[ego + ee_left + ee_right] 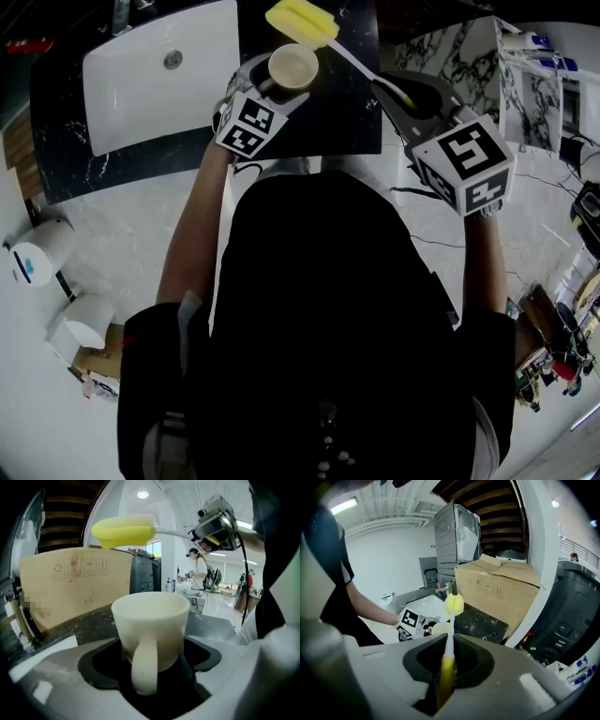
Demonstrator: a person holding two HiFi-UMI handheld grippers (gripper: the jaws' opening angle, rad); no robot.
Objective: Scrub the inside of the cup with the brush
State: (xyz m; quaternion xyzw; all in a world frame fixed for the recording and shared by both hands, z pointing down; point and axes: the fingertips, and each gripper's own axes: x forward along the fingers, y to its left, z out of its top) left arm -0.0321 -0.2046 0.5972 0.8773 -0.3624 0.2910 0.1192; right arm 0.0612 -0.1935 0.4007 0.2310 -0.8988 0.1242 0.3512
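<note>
A cream cup [292, 67] with a handle is held upright in my left gripper [272, 89], which is shut on it. In the left gripper view the cup [151, 630] sits between the jaws with its handle facing the camera. My right gripper [403, 98] is shut on the yellow handle of a brush [349, 58]. Its yellow sponge head [300, 22] hangs above and just beyond the cup's rim, outside the cup. The left gripper view has the sponge head [124, 531] above the cup. From the right gripper view the brush [449, 648] points toward the cup [440, 629].
A white sink basin [159, 75] is set in the black marbled counter [328, 112] to the left. A cardboard box [501, 595] stands on the counter behind. A white-and-marble stand [525, 84] is at the right. Paper rolls [42, 253] sit at the lower left.
</note>
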